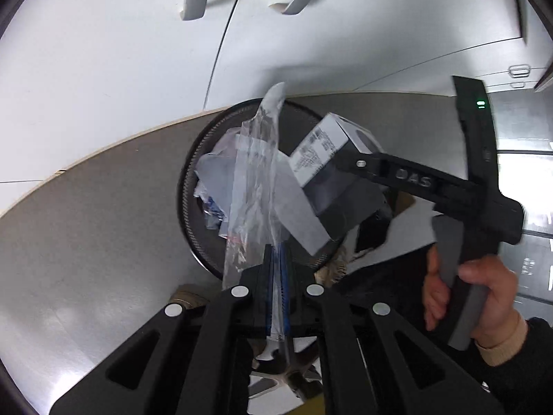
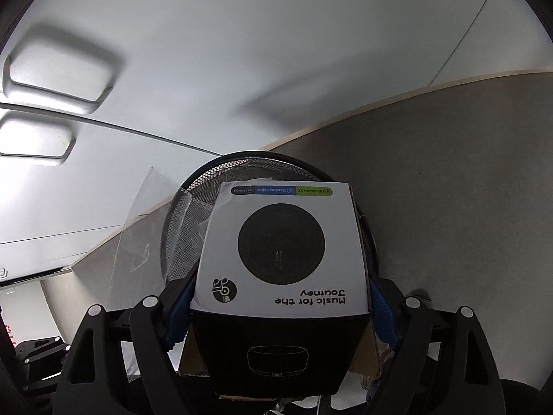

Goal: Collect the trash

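A: What does the left gripper [image 1: 276, 276] have?

B: Its blue-padded jaws are pinched nearly together on a clear plastic wrapper [image 1: 254, 186], which stands up crumpled from between the fingertips and leans over the black mesh wastebasket [image 1: 186, 193]

A: And the right gripper [image 2: 280, 297]?

B: Its jaws stand wide, and the blue pads press on the two sides of a speaker box [image 2: 281, 245], white on its face with a black round speaker printed on it and the words "Music for the Journey". In the left wrist view that same box [image 1: 319, 152] hangs over the basket's mouth, with a hand [image 1: 480, 297] on the grey handle behind it

A: Anything in the basket?

B: Crumpled paper [image 1: 216, 169] and some blue-printed scraps lie inside, partly hidden by the wrapper

A: Where does the basket stand?

B: On grey carpet [image 1: 103, 214], just beside white cabinet doors [image 1: 121, 69] with pale handles
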Motion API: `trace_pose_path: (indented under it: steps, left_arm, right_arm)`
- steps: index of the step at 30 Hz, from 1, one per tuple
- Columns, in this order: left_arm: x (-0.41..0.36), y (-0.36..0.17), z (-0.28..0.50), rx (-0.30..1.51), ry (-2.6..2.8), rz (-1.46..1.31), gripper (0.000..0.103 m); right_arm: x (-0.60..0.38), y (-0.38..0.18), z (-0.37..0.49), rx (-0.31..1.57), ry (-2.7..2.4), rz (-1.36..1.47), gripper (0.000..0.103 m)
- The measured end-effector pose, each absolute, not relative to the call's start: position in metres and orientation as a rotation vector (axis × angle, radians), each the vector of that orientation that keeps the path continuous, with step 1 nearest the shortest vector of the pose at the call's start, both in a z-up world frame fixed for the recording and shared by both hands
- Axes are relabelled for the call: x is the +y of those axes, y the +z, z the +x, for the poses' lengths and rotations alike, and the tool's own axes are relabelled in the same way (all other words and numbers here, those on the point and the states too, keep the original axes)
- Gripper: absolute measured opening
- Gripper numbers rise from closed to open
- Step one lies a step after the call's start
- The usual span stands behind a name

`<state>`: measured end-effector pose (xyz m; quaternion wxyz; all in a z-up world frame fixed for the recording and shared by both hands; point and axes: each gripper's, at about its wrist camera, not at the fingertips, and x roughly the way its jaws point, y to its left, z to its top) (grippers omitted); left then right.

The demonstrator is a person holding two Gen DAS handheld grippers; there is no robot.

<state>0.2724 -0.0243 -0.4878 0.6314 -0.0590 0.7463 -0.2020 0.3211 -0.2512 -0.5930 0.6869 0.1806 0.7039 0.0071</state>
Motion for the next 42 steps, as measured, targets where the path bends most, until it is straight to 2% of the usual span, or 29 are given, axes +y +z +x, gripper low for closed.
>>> trace_pose_path:
  steps: [2, 3, 5, 6, 9, 11, 12, 21, 32, 42]
  left_arm:
    - [-0.031, -0.488, 0.272, 1.7, -0.455, -0.114, 0.008]
    - [-0.032, -0.485, 0.273, 1.69, -0.45, -0.113, 0.013]
    - [-0.036, -0.479, 0.272, 1.667, -0.432, -0.099, 0.058]
    - [-0.036, -0.476, 0.273, 1.65, -0.426, -0.099, 0.064]
    - [-0.038, -0.467, 0.277, 1.624, -0.412, -0.072, 0.068]
    - [-0.04, -0.457, 0.277, 1.586, -0.379, -0.042, 0.093]
    - [-0.042, -0.45, 0.275, 1.56, -0.367, -0.033, 0.097]
    - [-0.049, -0.418, 0.27, 1.502, -0.272, 0.076, 0.099]
    - [-0.029, -0.388, 0.265, 1.526, -0.246, -0.032, 0.099]
    - [-0.033, -0.36, 0.252, 1.512, -0.28, -0.074, 0.099]
  right_arm:
    - [-0.256, -0.592, 0.32, 1.57, 0.007, 0.408, 0.092]
    - [-0.259, -0.59, 0.319, 1.56, 0.002, 0.409, 0.093]
    - [-0.261, -0.585, 0.318, 1.547, -0.016, 0.4, 0.094]
    - [-0.262, -0.583, 0.317, 1.543, -0.016, 0.399, 0.095]
    - [-0.266, -0.577, 0.316, 1.532, -0.018, 0.393, 0.097]
    - [-0.268, -0.569, 0.316, 1.511, 0.001, 0.402, 0.1]
    - [-0.269, -0.564, 0.318, 1.497, 0.002, 0.402, 0.1]
    - [-0.273, -0.516, 0.316, 1.43, -0.005, 0.393, 0.1]
    - [-0.275, -0.464, 0.309, 1.337, 0.03, 0.4, 0.1]
    - [-0.276, -0.448, 0.299, 1.312, 0.047, 0.385, 0.1]
